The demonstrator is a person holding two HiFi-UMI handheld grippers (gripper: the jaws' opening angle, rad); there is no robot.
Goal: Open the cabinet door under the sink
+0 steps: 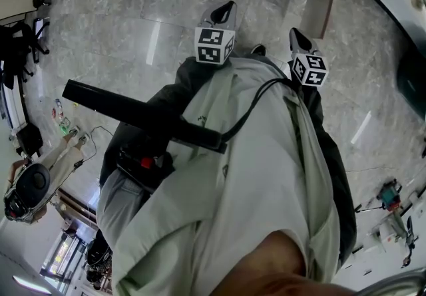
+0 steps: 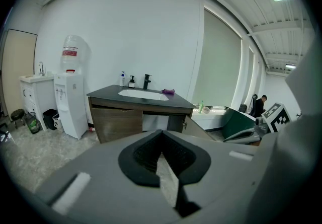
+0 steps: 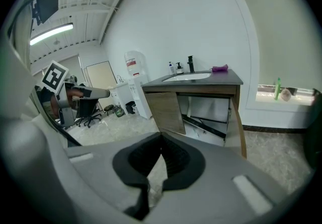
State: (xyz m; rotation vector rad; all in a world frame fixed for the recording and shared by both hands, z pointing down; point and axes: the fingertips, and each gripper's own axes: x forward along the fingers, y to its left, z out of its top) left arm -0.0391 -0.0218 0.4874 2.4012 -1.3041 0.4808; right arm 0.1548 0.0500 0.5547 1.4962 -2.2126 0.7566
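The dark-topped sink cabinet [image 2: 136,98] stands against the white wall, some way off from both grippers. Its right-hand wooden door [image 2: 197,128] is swung outward, and its left door [image 2: 116,123] lies flat against the front. In the right gripper view the cabinet [image 3: 201,86] shows its open door [image 3: 234,128] edge-on, with pipes visible inside. My left gripper [image 2: 162,133] is shut with nothing between its pads. My right gripper [image 3: 161,136] is shut and empty too. In the head view the left gripper [image 1: 225,11] and the right gripper [image 1: 297,36] are held side by side in front of the person's body.
A white water dispenser [image 2: 70,98] and a small white basin unit [image 2: 34,92] stand left of the cabinet. A black tap [image 2: 146,81], bottles and a purple cloth [image 2: 168,91] sit on the countertop. A person [image 2: 259,105] is far right. Office chairs [image 3: 88,111] stand at left.
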